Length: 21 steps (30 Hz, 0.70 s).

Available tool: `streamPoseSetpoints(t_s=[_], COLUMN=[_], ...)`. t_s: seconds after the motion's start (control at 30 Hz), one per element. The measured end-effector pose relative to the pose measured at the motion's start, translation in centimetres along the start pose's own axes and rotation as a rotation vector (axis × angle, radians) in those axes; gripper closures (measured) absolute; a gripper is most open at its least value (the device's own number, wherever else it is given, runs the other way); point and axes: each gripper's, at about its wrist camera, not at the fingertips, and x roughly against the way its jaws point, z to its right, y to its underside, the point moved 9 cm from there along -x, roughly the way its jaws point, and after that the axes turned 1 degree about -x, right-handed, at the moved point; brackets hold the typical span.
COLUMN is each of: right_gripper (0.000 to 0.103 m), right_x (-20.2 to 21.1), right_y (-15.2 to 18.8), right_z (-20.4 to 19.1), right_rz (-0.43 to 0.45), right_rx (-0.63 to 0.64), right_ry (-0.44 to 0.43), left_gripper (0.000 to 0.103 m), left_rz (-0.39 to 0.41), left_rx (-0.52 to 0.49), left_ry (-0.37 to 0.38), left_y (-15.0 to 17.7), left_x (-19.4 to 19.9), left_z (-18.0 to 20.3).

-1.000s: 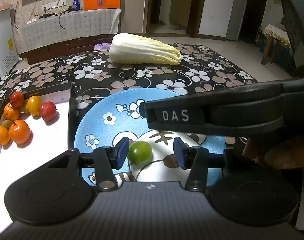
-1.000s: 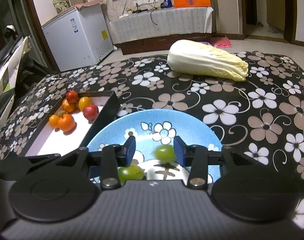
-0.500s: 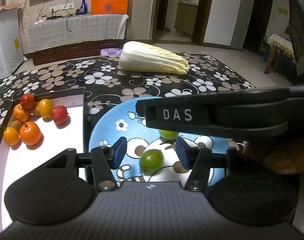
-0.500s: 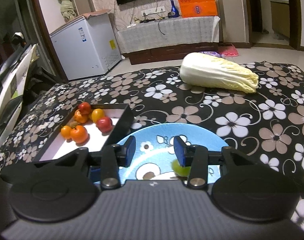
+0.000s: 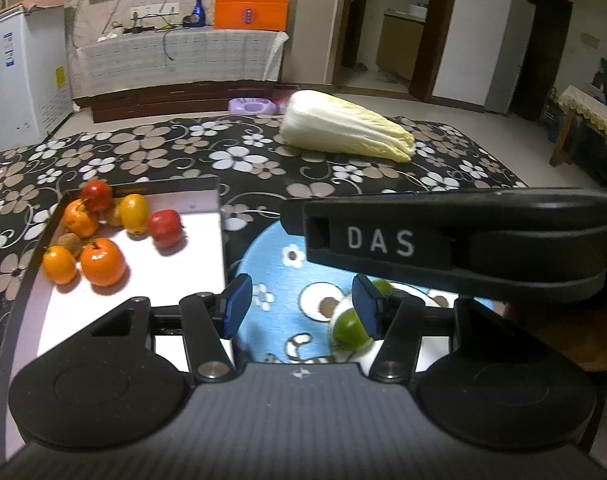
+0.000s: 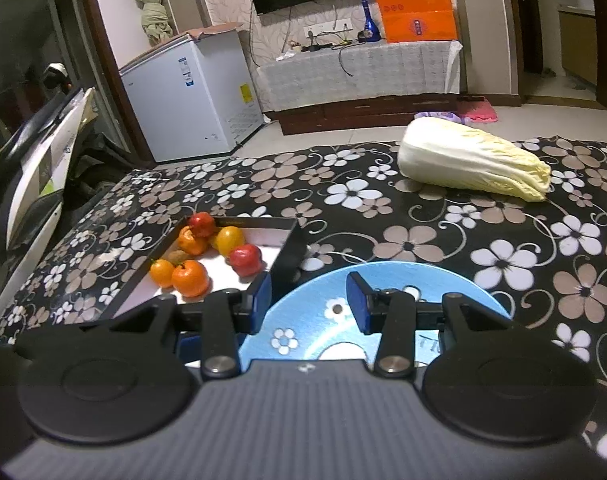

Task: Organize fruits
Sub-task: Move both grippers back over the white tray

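A blue patterned plate (image 5: 279, 280) lies on the flowered table; it also shows in the right wrist view (image 6: 403, 284). Two green fruits lie on it: one (image 5: 349, 334) beside my left gripper's right finger, another (image 5: 383, 287) partly hidden behind that finger. A black tray with a white floor (image 5: 191, 248) to the left holds several orange, yellow and red fruits (image 5: 102, 262); in the right wrist view the tray (image 6: 275, 236) and fruits (image 6: 190, 278) show too. My left gripper (image 5: 299, 306) is open and empty above the plate. My right gripper (image 6: 308, 300) is open and empty above the plate's far part.
A napa cabbage (image 5: 345, 132) lies at the far side of the table, also in the right wrist view (image 6: 471, 160). The right gripper's black body (image 5: 455, 248) crosses the left wrist view just right of the plate. A white freezer (image 6: 191, 100) stands beyond the table.
Both grippers have pulled back and risen from the plate. The green fruits have dropped out of the right wrist view. In the left wrist view, the fruits have shifted right relative to the fingers.
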Motion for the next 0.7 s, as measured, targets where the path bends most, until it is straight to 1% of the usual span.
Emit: streamPoseSetpoints(t_s=[0.37,0.7], right_gripper=[0.058,0.058], right_x=[-1.2,-2.2], right_y=[-0.3,-0.6], right_z=[-2.6,-5.3], right_rz=[0.005,0.014], right_rx=[0.026,0.068], right_ry=[-0.034,-0.081], left_gripper=[0.041,0.038], left_rz=[0.009,0.010], left_rx=[0.053,0.104], left_ry=[-0.050,-0.109], left_y=[-0.2,0.2], left_x=[0.9,2.0], left_z=[-3.7,-7.8])
